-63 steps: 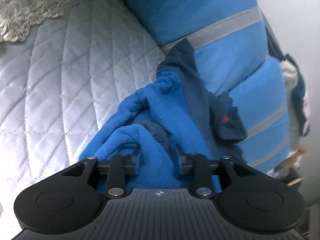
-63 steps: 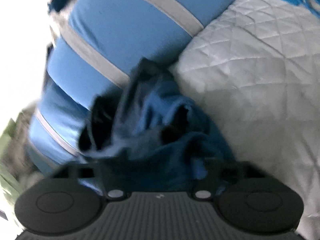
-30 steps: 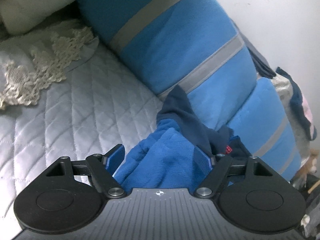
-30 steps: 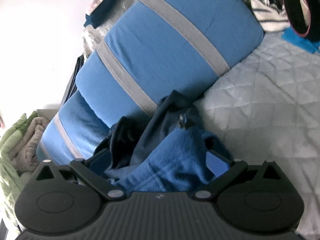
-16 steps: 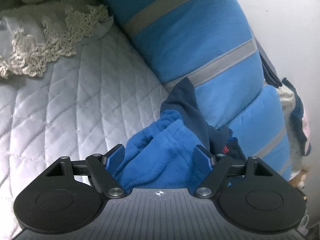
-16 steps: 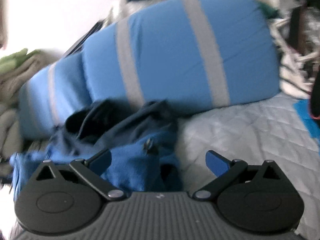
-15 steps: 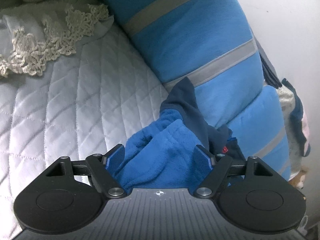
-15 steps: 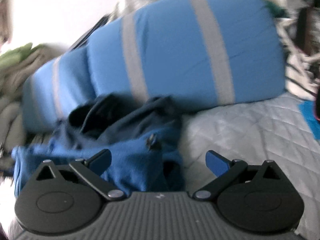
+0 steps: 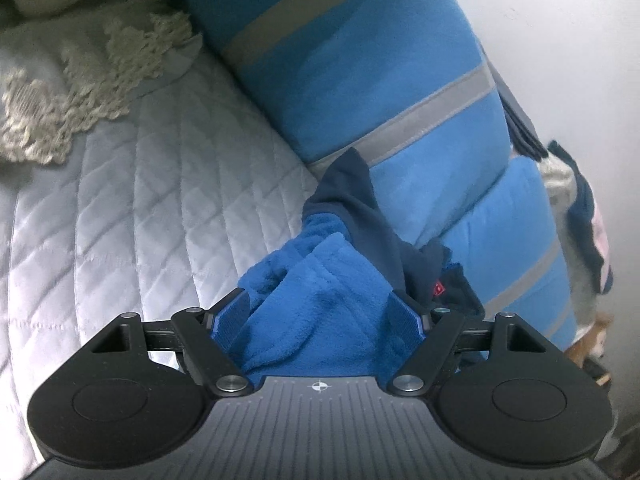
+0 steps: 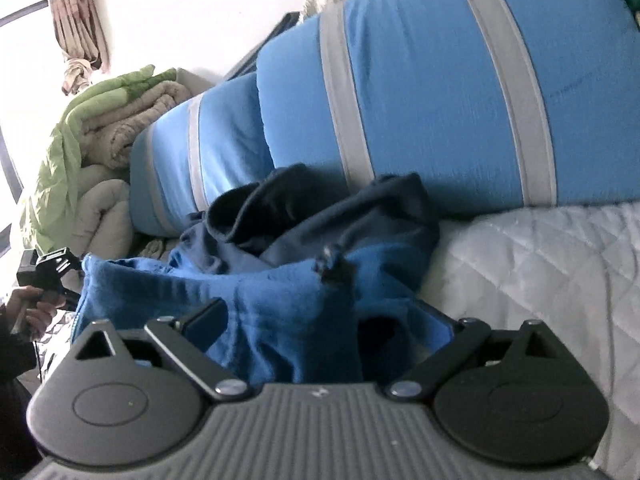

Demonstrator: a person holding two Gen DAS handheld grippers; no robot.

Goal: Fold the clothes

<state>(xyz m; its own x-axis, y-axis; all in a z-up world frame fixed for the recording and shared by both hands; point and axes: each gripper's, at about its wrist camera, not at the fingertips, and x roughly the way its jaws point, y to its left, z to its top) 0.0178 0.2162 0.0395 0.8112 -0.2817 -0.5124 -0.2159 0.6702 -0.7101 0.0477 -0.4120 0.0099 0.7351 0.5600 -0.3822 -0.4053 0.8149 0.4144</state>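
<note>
Both grippers had let go since before: left gripper [image 9: 324, 312] and right gripper [image 10: 324, 316] stood wide, the blue garment [image 9: 320, 304] bunched loose between their fingers.

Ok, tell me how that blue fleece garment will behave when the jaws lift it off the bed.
The blue fleece garment lies in soft, rumpled folds, so it will likely droop and hang limp rather than hold shape. Its fuzzy pile suggests it should not be slippery between the open jaws of the left gripper. It is bunched against the striped blue cushion, so its dark lining may trail and drag.
</note>
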